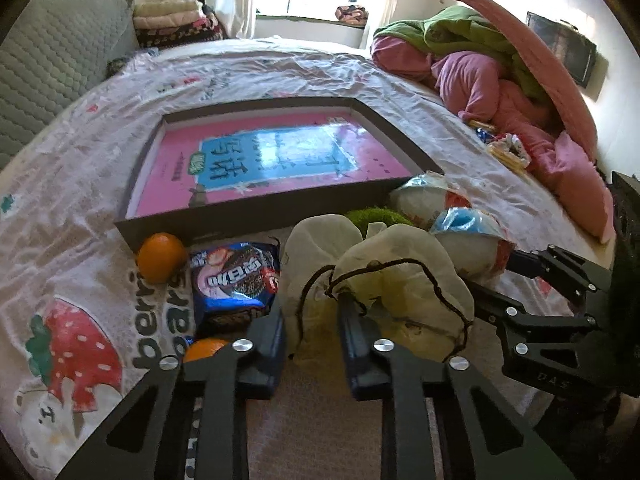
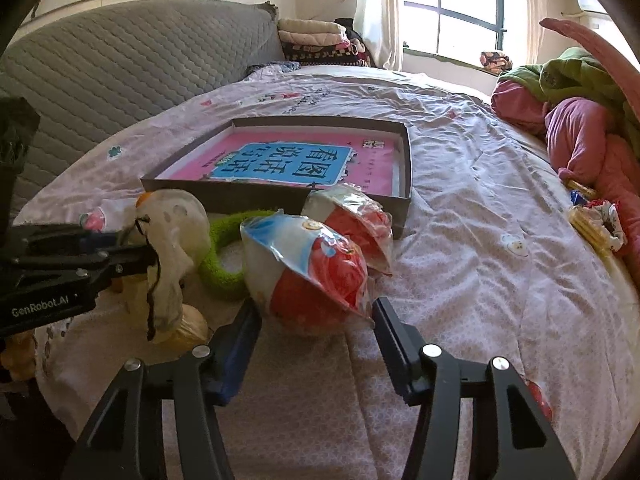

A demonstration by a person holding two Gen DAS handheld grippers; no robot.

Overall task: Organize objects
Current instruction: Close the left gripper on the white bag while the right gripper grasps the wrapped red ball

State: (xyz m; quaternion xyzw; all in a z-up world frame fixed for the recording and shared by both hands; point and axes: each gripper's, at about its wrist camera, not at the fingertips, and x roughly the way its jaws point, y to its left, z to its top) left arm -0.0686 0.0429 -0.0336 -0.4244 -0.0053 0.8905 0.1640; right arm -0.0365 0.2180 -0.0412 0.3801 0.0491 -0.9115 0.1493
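1. Two grippers over a bed [image 2: 472, 216] covered with a printed sheet; the loose goods lie bunched against the near wall of a shallow dark tray [image 1: 256, 210], which holds a pink book [image 1: 264, 160].
2. Cloth drawstring pouch [image 1: 396, 264], cream with a dark cord: lies directly ahead of the left gripper [image 1: 312, 320], its lower folds between the two fingers.
3. Left gripper: jaws narrow, pinched on the pouch fabric; in the right wrist view its fingers meet at the pouch's gathered neck.
4. Wrapped ball [image 2: 308, 268], white, red and blue under clear plastic: sits just ahead of the right gripper [image 2: 316, 324], between its fingertips; a second wrapped ball [image 2: 352, 220] rests behind it against the tray corner.
5. Right gripper: jaws at a middling width, straddling the near ball; the left finger lies against the ball's lower side, the right finger sits at the crinkled wrap, and whether it presses on the ball I cannot tell.
6. Other stock, left wrist view: cookie packet [image 1: 236, 276] touching the tray's front, an orange [image 1: 162, 256] beside it at the tray corner, another orange [image 1: 204, 350] nearer the fingers, a green fuzzy ring [image 2: 224, 256] between pouch and balls.
7. Open room: bare sheet to the right of the balls, up to the heaped pink and green bedding [image 2: 580, 120]; the tray's interior beside the book is narrow.
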